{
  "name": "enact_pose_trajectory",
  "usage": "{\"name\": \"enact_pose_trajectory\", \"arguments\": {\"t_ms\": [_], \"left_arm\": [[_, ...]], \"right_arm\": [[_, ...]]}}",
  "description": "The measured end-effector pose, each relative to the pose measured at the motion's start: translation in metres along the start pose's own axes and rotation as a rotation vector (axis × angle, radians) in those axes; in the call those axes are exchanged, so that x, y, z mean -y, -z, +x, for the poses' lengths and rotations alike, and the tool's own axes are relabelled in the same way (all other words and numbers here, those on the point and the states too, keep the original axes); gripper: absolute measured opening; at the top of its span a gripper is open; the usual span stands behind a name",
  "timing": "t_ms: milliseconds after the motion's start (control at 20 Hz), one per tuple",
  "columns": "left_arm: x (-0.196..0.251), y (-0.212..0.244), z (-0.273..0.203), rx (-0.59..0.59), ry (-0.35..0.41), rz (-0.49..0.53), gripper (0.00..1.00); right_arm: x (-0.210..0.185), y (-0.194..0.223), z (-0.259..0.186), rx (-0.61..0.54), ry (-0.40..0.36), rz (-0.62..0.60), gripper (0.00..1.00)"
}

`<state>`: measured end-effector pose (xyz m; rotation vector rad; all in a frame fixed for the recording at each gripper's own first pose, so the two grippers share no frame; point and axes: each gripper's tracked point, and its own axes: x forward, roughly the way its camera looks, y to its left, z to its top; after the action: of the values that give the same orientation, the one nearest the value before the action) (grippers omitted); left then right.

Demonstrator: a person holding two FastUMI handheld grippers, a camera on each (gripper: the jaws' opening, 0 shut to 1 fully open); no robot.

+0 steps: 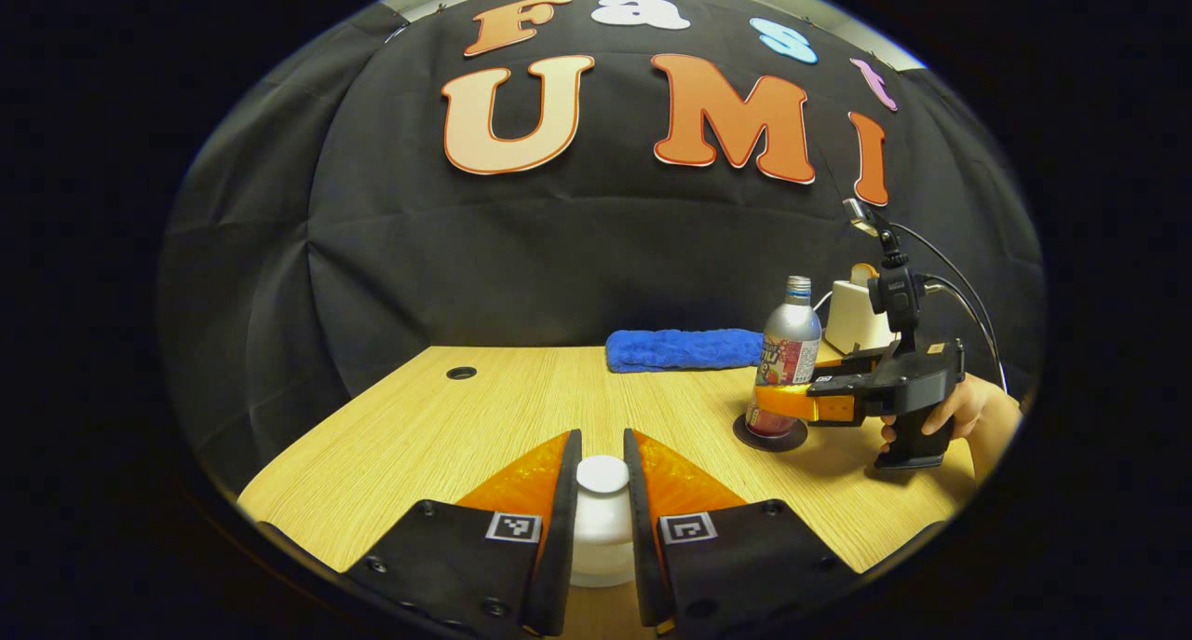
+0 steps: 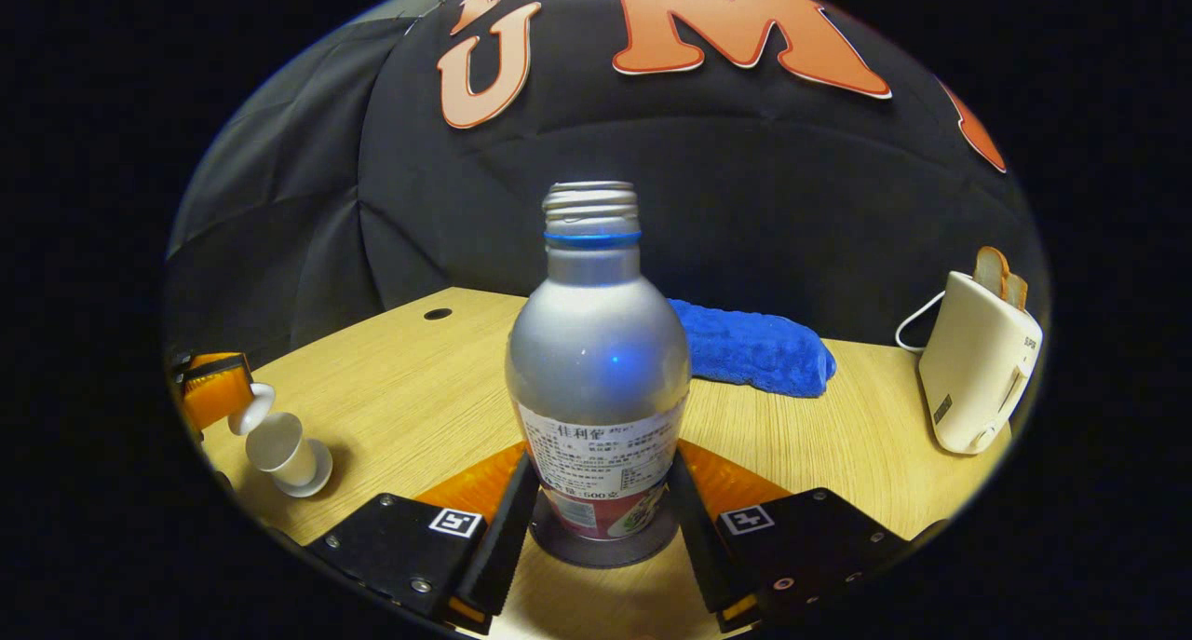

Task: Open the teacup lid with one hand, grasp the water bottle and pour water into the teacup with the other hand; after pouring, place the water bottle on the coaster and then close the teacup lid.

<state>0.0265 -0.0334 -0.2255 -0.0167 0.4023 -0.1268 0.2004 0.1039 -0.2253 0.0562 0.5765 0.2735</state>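
One uncapped water bottle (image 2: 597,360) on coaster (image 2: 559,549); contents seemingly hidden.

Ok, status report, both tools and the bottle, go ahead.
Left tool shut on teacup lid. Right tool around water bottle, on coaster. Path clear.

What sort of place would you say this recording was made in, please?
Probably a staged recording booth, not a real kitchen: black cloth wall behind a wooden table set with household props, a toaster holding bread, a blue towel, a water bottle on a coaster.
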Motion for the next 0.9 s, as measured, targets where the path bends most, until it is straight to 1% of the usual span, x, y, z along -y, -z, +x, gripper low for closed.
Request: {"name": "enact_pose_trajectory", "arguments": {"t_ms": [200,300,450,500,550,600,650,700,900], "left_arm": [[0.000,0.000,0.002,-0.002,0.000,-0.004,0.32],[0.000,0.002,0.004,-0.008,0.000,-0.004,0.32],[0.000,0.009,0.009,-0.025,0.004,-0.007,0.33],[-0.001,0.014,0.011,-0.036,-0.001,-0.007,0.29],[-0.002,0.021,0.012,-0.047,-0.002,-0.007,0.33],[-0.003,0.022,0.012,-0.051,-0.005,-0.009,0.36],[-0.002,0.025,0.016,-0.057,-0.007,-0.012,0.36],[-0.001,0.026,0.017,-0.059,-0.007,-0.017,0.33],[-0.001,0.038,0.018,-0.066,-0.005,-0.002,0.33]], "right_arm": [[0.000,0.000,-0.001,-0.018,0.005,-0.003,0.78],[0.004,0.001,-0.001,-0.024,0.022,-0.002,0.79],[0.007,-0.001,-0.008,-0.030,0.037,-0.022,0.84],[0.006,-0.003,-0.012,-0.026,0.036,-0.031,0.86],[0.006,-0.006,-0.015,-0.020,0.035,-0.038,0.90],[0.005,-0.007,-0.019,-0.016,0.035,-0.046,0.93],[0.005,-0.009,-0.022,-0.012,0.037,-0.052,0.97],[0.004,-0.009,-0.027,-0.008,0.032,-0.058,0.98],[-0.004,-0.010,-0.049,0.011,0.013,-0.089,0.98]]}}
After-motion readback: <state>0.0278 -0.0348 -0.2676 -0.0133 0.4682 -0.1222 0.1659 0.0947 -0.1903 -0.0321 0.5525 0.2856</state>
